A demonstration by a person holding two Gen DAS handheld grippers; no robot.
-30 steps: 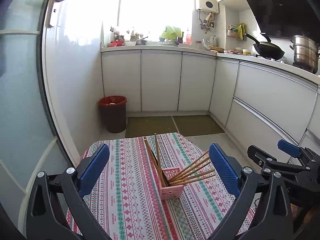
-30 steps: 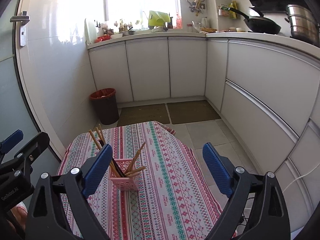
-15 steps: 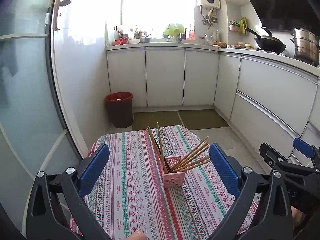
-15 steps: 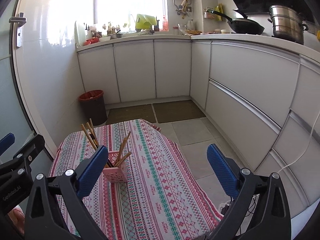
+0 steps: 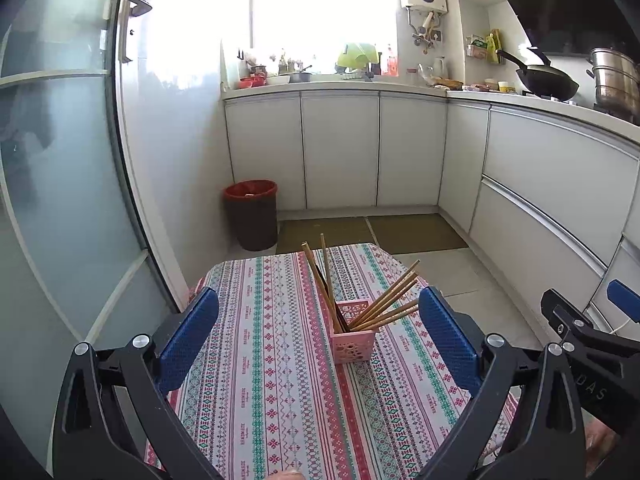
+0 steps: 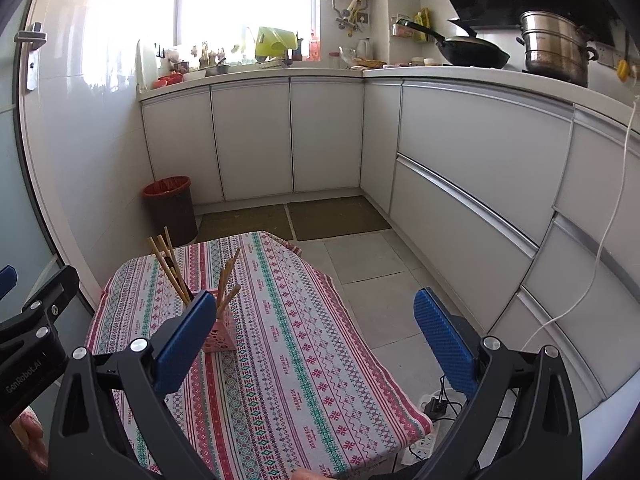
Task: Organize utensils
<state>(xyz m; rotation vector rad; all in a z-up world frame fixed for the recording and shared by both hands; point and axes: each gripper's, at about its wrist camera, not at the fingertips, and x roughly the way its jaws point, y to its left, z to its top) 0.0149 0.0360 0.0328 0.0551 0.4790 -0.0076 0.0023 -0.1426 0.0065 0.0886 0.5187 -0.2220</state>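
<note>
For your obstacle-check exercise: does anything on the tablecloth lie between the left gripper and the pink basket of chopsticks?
Nothing visible does. The left gripper is open, and only bare patterned tablecloth lies between it and the pink basket. The chopsticks stand in the basket, splayed left and right.

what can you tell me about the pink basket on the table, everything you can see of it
The pink basket is a small square holder, plastic by its look, with walls pierced in a lattice pattern. It stands upright on the patterned tablecloth, towards the middle of the table. Wooden chopsticks stand in it, some leaning to the left and some fanning out to the right. Neither gripper touches it; nothing else rests against it.
</note>
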